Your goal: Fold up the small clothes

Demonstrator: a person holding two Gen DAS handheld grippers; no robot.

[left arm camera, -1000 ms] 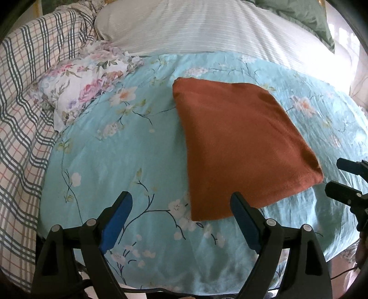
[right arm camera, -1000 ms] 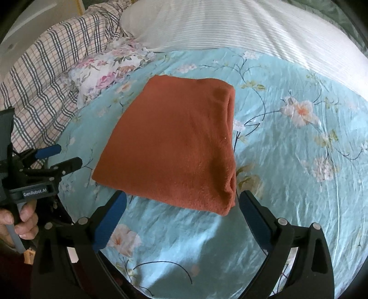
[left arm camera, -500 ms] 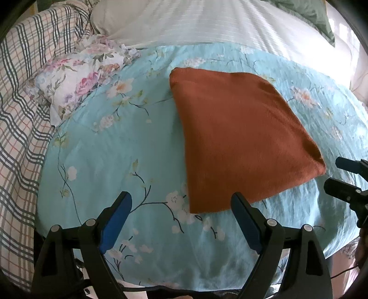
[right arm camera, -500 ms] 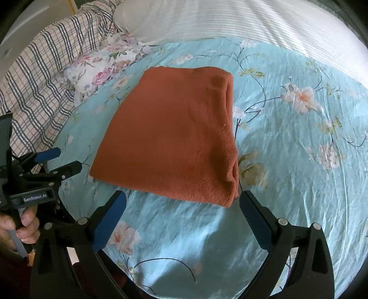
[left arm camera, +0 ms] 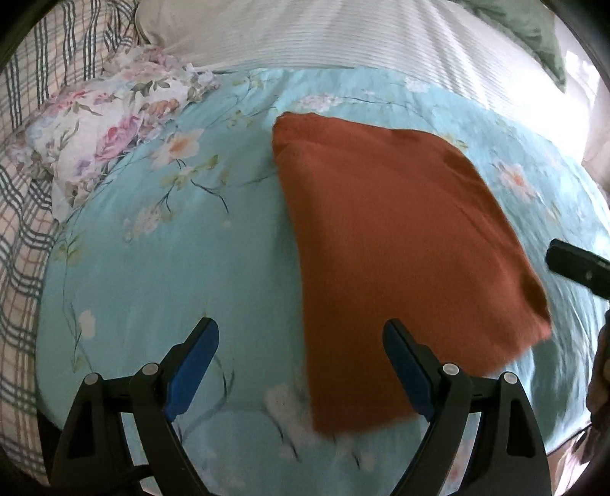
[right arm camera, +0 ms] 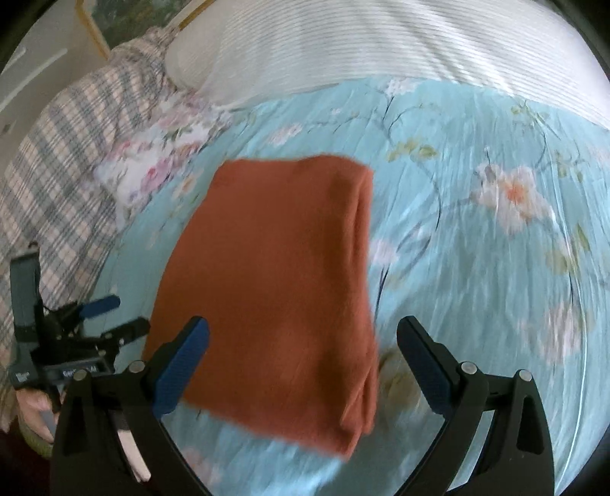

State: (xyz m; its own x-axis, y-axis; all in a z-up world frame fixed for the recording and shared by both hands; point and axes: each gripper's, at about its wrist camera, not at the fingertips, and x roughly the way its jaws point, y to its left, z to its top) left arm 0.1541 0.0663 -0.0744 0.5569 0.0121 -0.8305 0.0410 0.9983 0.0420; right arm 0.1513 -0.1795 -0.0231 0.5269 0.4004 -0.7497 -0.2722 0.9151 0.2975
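A rust-orange folded cloth [left arm camera: 396, 244] lies flat on the light-blue flowered bedspread [left arm camera: 183, 252]. In the left wrist view my left gripper [left arm camera: 301, 339] stands open above the cloth's near left corner, nothing between its blue pads. In the right wrist view the same cloth [right arm camera: 274, 282] has its thick folded edge on the right, and my right gripper [right arm camera: 303, 339] hangs open over its near edge, holding nothing. The left gripper [right arm camera: 110, 316] shows at that view's left edge, open, held by a hand [right arm camera: 34, 412]. One finger of the right gripper [left arm camera: 575, 263] enters the left wrist view at the right.
A crumpled white flowered garment [left arm camera: 110, 126] lies at the bedspread's far left. A plaid blanket [left arm camera: 19, 236] covers the left side. A white striped pillow [left arm camera: 343, 34] and a green pillow [left arm camera: 533, 34] lie at the back. The bed's front edge runs just below both grippers.
Both grippers have moved forward over the bed towards the orange cloth, which now sits larger and lower in each view. Both stay open. The cloth has not moved.
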